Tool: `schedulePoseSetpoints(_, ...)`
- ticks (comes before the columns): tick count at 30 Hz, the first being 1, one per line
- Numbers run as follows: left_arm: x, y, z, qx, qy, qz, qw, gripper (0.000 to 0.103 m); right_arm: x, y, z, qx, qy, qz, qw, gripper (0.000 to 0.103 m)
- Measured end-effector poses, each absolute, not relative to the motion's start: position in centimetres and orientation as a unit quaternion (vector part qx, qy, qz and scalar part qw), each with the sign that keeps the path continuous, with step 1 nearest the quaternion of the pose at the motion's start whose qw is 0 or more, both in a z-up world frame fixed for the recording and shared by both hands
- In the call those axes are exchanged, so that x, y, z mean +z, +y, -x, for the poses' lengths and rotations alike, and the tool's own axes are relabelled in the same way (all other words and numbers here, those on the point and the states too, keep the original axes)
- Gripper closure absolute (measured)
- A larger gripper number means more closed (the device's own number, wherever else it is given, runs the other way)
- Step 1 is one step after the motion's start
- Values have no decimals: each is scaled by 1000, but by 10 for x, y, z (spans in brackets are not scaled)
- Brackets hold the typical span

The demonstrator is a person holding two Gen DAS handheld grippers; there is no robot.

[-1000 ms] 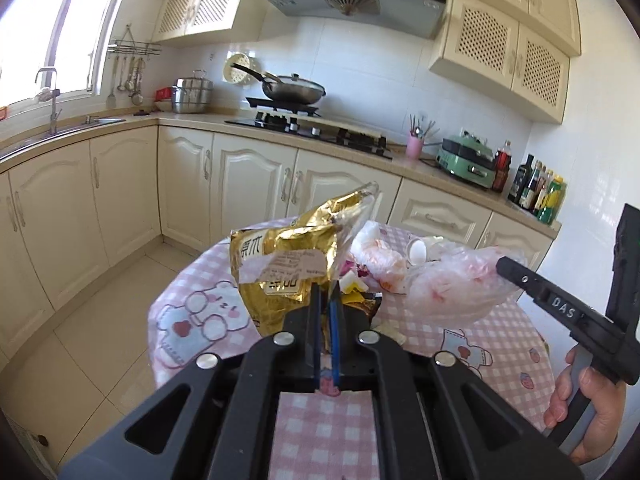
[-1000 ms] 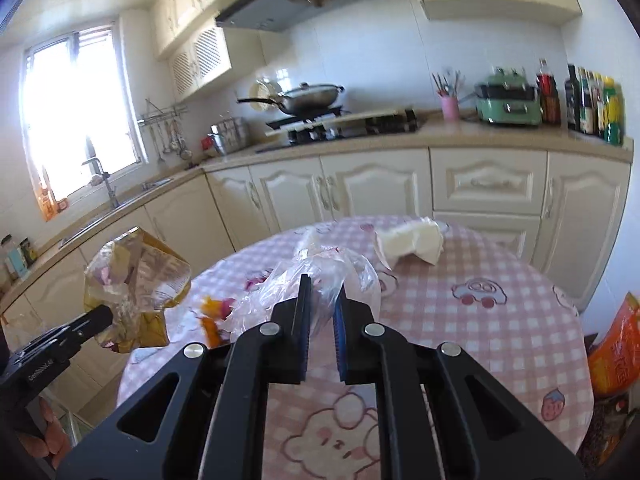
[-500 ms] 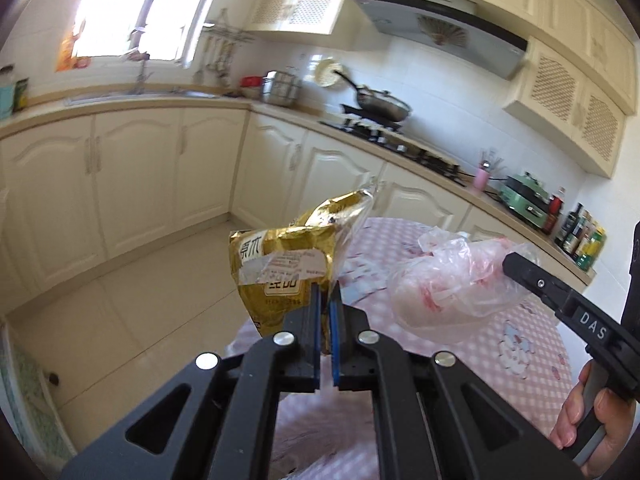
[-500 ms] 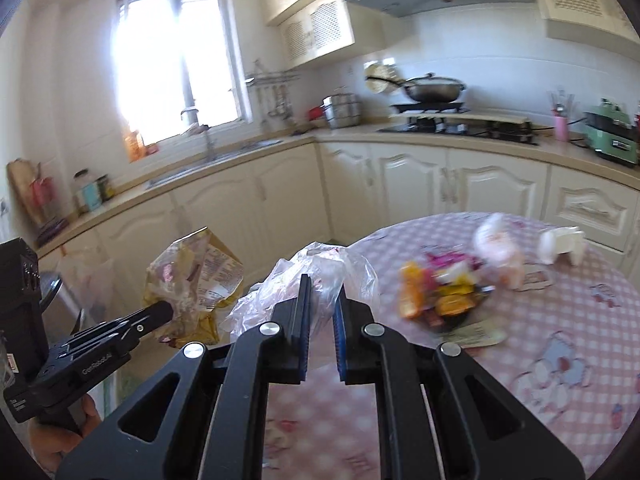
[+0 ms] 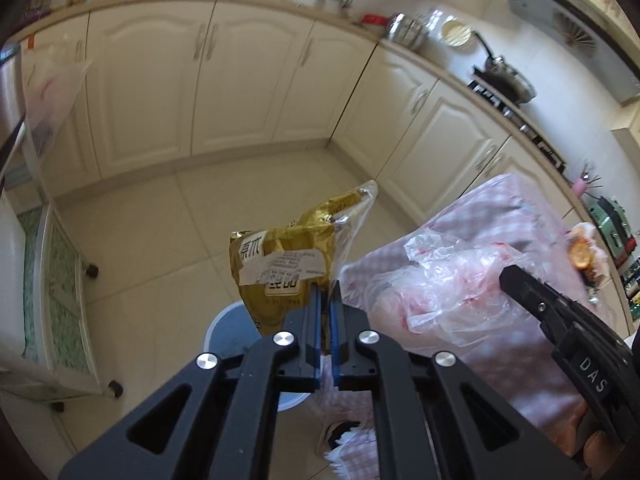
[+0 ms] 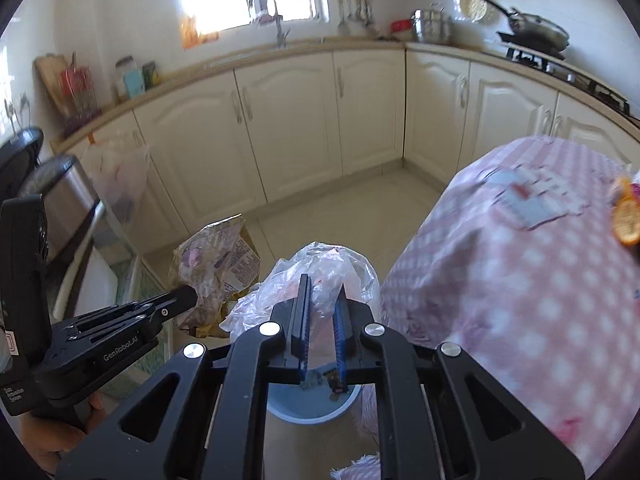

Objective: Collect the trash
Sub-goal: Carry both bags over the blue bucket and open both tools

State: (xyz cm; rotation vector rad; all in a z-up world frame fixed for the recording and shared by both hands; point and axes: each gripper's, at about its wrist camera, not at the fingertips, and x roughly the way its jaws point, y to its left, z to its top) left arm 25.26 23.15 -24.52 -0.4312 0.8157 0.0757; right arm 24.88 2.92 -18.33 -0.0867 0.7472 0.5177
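Note:
My left gripper [image 5: 326,292] is shut on a gold snack bag [image 5: 288,264] and holds it in the air above a blue-white trash bin [image 5: 232,332] on the floor. My right gripper [image 6: 322,284] is shut on a crumpled clear plastic bag [image 6: 320,268] and holds it over the same bin [image 6: 312,404]. The plastic bag [image 5: 440,292] and right gripper [image 5: 508,276] show at the right of the left wrist view. The gold bag [image 6: 216,264] and left gripper [image 6: 188,300] show at the left of the right wrist view.
A round table with a pink checked cloth [image 6: 540,280] stands to the right, with leftover trash [image 6: 626,220] at its far edge. Cream cabinets [image 6: 300,120] line the walls. A wheeled rack [image 5: 52,300] and a steel appliance [image 6: 64,200] stand at the left.
Both grippers have swung left off the table and tilted down with their bags. The floor and the trash bin have come into view beneath them.

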Motion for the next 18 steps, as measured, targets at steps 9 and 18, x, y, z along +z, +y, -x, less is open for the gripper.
schedulePoseSetpoints(9, -316, 249, -291, 31, 451, 236, 861, 92, -236, 51, -281, 233, 410, 75, 878, 94)
schedulePoseSetpoints(18, -341, 251, -305, 40, 471, 244, 847, 66, -266, 62, -295, 227, 436, 85, 867, 94)
